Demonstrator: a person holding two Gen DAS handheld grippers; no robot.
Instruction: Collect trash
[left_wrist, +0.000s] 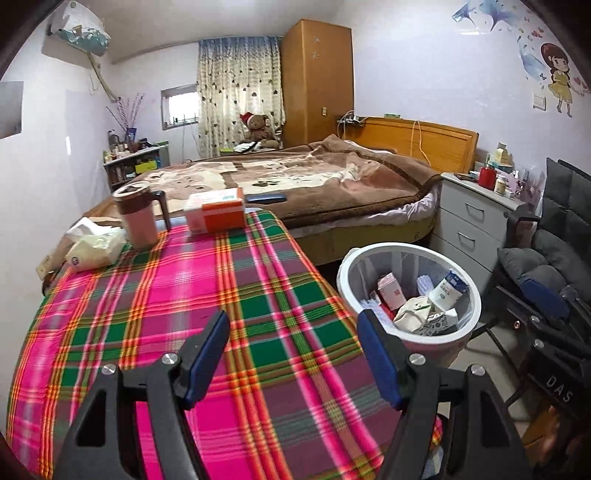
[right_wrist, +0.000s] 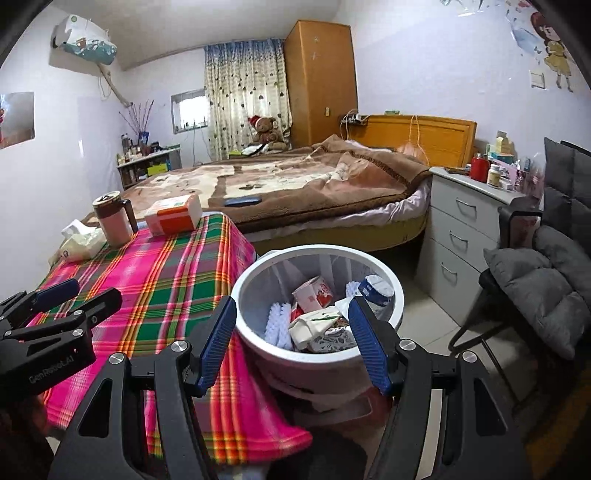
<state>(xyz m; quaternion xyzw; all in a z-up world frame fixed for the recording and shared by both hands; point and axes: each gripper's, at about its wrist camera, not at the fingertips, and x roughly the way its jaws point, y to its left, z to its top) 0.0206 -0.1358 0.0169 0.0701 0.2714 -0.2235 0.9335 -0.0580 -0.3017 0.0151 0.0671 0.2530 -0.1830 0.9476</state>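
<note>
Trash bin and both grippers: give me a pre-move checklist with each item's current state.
1. Left gripper empty, jaws apart: ok.
2. Right gripper empty, jaws apart: ok.
3. Trash bin upright beside the table, mouth unobstructed: ok.
4. Bin has room for more: ok, the cartons sit below the rim.
5. Trash left on the plaid tablecloth: cannot tell; the mug, orange box and tissue pack remain.
6. Grippers apart from each other: ok.
</note>
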